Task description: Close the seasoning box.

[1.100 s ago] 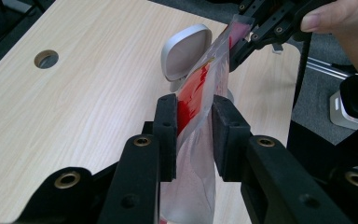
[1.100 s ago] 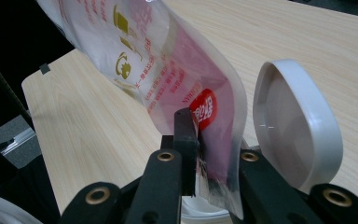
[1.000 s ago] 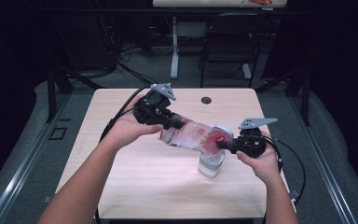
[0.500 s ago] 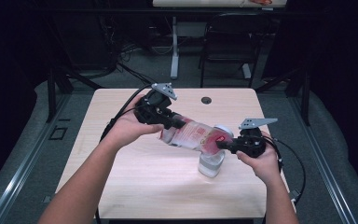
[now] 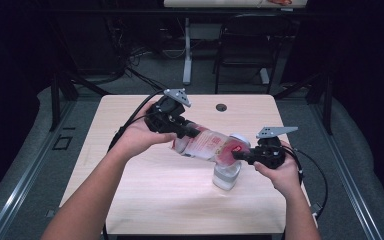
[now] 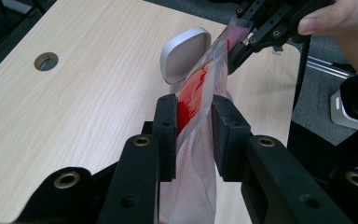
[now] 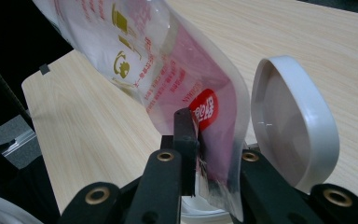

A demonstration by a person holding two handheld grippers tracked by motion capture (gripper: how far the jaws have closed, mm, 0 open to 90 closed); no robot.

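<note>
- Change since a second ago: next to none. In the high view both hands, the pouch and the container sit where they were, so the pour looks to be held steady rather than finished or broken off.
- Left gripper [image 5: 186, 131]: jaws narrowed on the upper, raised end of the clear plastic pouch [image 5: 207, 146]; its own view shows both pads pressing the film, with a red print patch between them.
- Pouch: printed red and white, hangs tilted between the two grippers, high end at 10 o'clock, low end at 4 o'clock, clear of the table [image 5: 145, 200].
- Container [image 5: 226, 175]: small clear tub directly under the pouch's low end, its white hinged lid [image 7: 289, 119] flipped up and open, just beside the pouch.
- Right gripper [image 5: 241, 156]: pinching the pouch's low end, jaws close together with the film clamped; sits at 3 o'clock of the container mouth.
- Judgement: contents are likely being fed down into the tub; I cannot tell whether anything is flowing.
</note>
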